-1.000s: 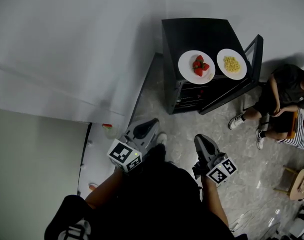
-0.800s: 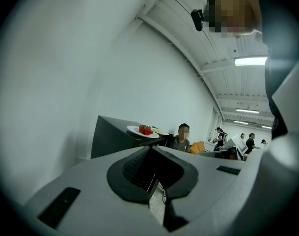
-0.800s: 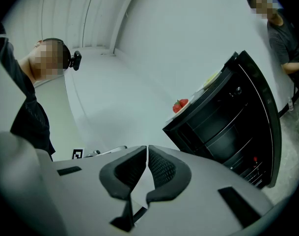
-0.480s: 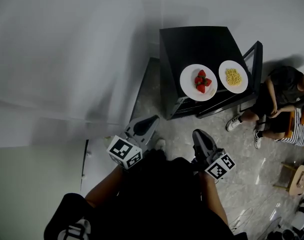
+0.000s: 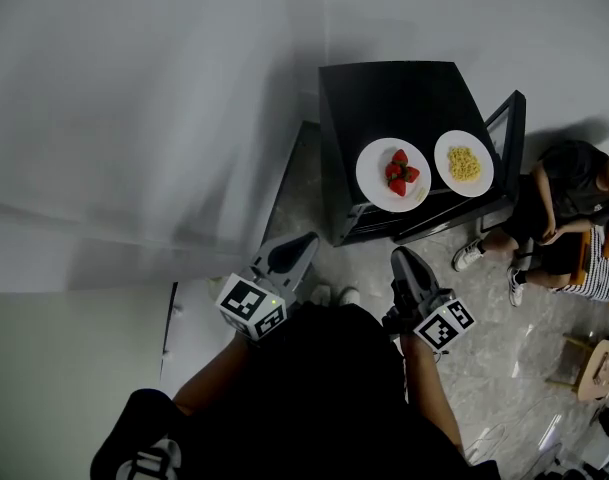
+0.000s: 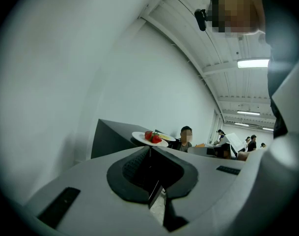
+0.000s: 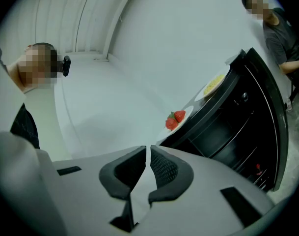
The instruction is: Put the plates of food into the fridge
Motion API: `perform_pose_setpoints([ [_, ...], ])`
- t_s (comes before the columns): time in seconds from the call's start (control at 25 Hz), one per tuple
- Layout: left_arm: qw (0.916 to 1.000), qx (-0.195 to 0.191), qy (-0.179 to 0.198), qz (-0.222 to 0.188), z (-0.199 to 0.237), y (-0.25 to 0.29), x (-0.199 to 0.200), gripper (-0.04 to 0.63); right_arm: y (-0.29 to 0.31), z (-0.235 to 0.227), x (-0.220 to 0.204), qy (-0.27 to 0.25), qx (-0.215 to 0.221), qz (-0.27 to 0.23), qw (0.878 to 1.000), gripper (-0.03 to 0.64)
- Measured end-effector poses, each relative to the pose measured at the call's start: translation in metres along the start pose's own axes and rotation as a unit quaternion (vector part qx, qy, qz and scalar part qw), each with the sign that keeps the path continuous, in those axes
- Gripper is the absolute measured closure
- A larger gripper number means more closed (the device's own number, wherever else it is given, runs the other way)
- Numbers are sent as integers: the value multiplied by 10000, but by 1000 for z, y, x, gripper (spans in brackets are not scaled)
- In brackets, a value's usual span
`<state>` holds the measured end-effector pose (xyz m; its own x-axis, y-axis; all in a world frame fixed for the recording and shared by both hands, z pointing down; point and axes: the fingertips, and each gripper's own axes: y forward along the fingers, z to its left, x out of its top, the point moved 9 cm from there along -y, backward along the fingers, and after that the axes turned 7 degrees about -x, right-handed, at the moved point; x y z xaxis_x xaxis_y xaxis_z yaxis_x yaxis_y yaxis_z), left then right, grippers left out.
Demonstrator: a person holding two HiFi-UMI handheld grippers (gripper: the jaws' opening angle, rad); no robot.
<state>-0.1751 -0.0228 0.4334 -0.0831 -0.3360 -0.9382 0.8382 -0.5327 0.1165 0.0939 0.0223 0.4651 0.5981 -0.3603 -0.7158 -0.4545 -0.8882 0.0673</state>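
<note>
My left tool [image 5: 306, 240] and right tool [image 5: 402, 263] are both closed and empty. The strawberry plate [image 5: 374, 183] sits on the black surface [image 5: 394, 98] at upper right, directly ahead of the nearer right tool.

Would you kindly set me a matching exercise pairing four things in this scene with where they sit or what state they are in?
Things:
1. strawberry plate
2. plate of yellow food
3. black cabinet's door
4. seated person

Descriptions:
A. swung open
B. on the cabinet top, nearer the door
C. on the far side of the door from the cabinet
D. on the cabinet top, farther from the door

Pairs: 1-D; 2-B; 3-A; 4-C.
</note>
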Motion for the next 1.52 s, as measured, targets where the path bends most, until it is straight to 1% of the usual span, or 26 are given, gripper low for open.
perform_pose_setpoints([
  [0.2,9999,55,83,46,-4,10,3,565,11,-16,11,186,58,-10,9998,583],
  [0.44,9998,172,81,60,-8,13,6,565,19,-27,18,514,90,-44,9986,583],
  [0.64,9997,239,98,52,-5,20,8,565,32,-38,20,933,130,-42,9955,583],
  [0.92,9995,308,77,29,0,30,12,565,45,-51,20,1707,210,-34,9851,581],
  [0.96,9995,316,86,24,1,30,12,565,47,-52,21,1751,237,-30,9843,577],
  [1.04,9994,328,109,28,1,30,12,565,52,-52,23,1836,305,-29,9825,536],
  [1.08,9994,330,126,44,2,31,11,565,54,-52,24,1898,325,-32,9813,531],
  [1.36,9993,364,36,103,5,32,9,565,66,-57,26,2299,340,-118,9726,531],
  [1.52,9993,346,110,74,1,29,7,565,65,-60,25,2661,261,-178,9634,531],
])
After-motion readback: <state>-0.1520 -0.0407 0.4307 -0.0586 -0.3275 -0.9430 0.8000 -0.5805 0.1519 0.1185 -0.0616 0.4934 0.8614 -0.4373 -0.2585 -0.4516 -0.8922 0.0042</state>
